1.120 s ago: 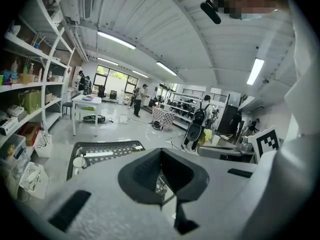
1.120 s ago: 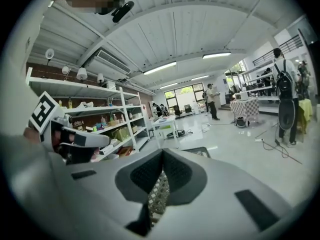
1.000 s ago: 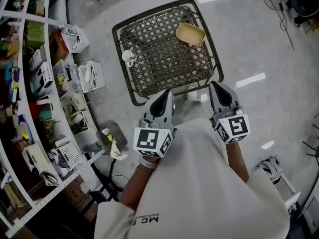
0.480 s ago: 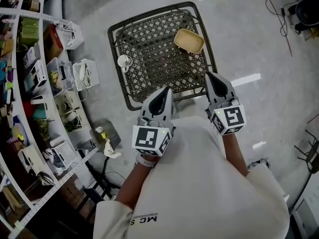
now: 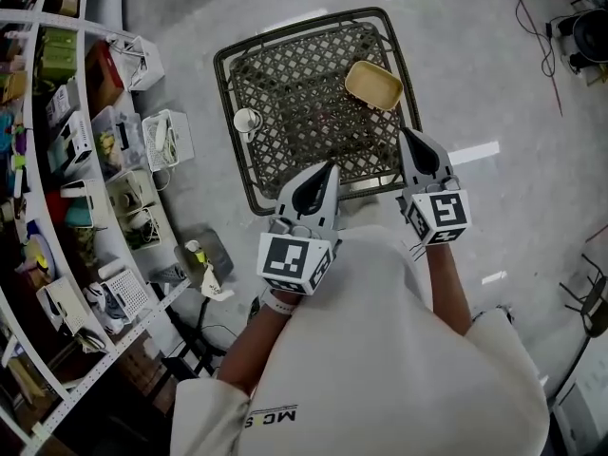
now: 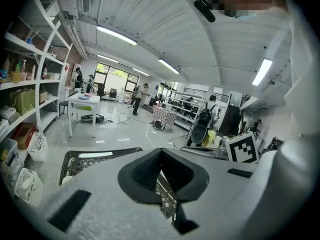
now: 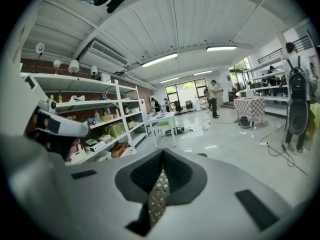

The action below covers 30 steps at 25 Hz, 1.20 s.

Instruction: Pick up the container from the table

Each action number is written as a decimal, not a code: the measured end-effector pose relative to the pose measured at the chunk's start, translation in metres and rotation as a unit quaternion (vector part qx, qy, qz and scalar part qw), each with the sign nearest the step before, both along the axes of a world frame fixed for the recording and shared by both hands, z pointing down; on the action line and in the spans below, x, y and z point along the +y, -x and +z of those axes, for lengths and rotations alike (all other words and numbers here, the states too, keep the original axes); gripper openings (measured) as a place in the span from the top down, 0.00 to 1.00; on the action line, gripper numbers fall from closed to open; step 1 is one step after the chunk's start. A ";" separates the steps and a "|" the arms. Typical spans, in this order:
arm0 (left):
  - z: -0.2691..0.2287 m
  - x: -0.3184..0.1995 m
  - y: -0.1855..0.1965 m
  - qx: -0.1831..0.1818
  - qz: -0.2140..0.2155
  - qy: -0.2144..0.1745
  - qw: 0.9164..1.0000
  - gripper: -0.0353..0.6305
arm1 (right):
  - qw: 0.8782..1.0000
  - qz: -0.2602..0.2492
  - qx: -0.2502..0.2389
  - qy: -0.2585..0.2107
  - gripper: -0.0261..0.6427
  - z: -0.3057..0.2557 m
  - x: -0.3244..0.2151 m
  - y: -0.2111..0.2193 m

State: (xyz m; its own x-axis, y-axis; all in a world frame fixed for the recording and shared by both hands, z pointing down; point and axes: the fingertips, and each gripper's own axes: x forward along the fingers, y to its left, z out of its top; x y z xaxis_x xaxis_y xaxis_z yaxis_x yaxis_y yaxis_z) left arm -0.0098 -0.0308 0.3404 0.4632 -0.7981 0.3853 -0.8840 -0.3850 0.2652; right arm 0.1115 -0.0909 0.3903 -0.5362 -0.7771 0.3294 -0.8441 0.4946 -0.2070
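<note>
**Q:** Position of the container?

**A:** The yellow container (image 5: 372, 85) lies on the lattice top of the bench (image 5: 304, 112), at its far right corner and close to the rim. It is shallow, rounded at the corners and open side up. Nothing touches it.

**Q:** Anything else on the bench?

**A:** One white cup (image 5: 247, 120) by the left edge, well apart from the container.

**Q:** State of the left tool?

**A:** The left tool (image 5: 328, 167) is held near the person's chest, its tip over the near edge of the bench. Its jaws are closed to a thin slit and nothing is gripped; only lattice shows through.

**Q:** And the right tool?

**A:** The right tool (image 5: 408, 135) is likewise closed and empty. Its tip is at the near right corner of the bench, short of the container.

**Q:** Surroundings?

**A:** Stocked shelving (image 5: 57, 160) on the left; grey floor (image 5: 494, 65) around the bench.
</note>
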 end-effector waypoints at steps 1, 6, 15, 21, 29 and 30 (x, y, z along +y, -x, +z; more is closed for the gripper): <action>0.002 -0.001 0.000 0.001 0.003 0.003 1.000 0.93 | 1.000 -0.001 0.001 0.001 0.93 0.003 -0.003 0.002; 0.013 -0.008 -0.002 0.003 0.007 0.018 1.000 0.93 | 1.000 -0.013 0.019 0.007 0.93 0.020 -0.014 0.012; 0.027 -0.022 0.000 -0.001 0.001 0.028 1.000 0.93 | 0.998 -0.038 0.053 0.020 0.90 0.055 -0.032 0.024; 0.033 -0.030 0.003 0.000 -0.010 0.034 0.999 0.93 | 0.995 -0.052 0.075 0.037 0.84 0.085 -0.042 0.026; 0.051 -0.035 0.005 0.004 -0.020 0.054 0.998 0.93 | 0.990 -0.075 0.100 0.063 0.83 0.122 -0.051 0.033; 0.054 -0.036 0.005 0.004 -0.022 0.056 0.998 0.93 | 0.989 -0.078 0.103 0.066 0.83 0.127 -0.052 0.033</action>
State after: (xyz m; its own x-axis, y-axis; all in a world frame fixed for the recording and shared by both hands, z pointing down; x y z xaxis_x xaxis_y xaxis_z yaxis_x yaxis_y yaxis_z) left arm -0.0149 -0.0670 0.3942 0.4327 -0.7692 0.4701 -0.8968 -0.3138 0.3120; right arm 0.0786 -0.1434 0.5177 -0.5578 -0.6322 0.5377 -0.7901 0.6029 -0.1107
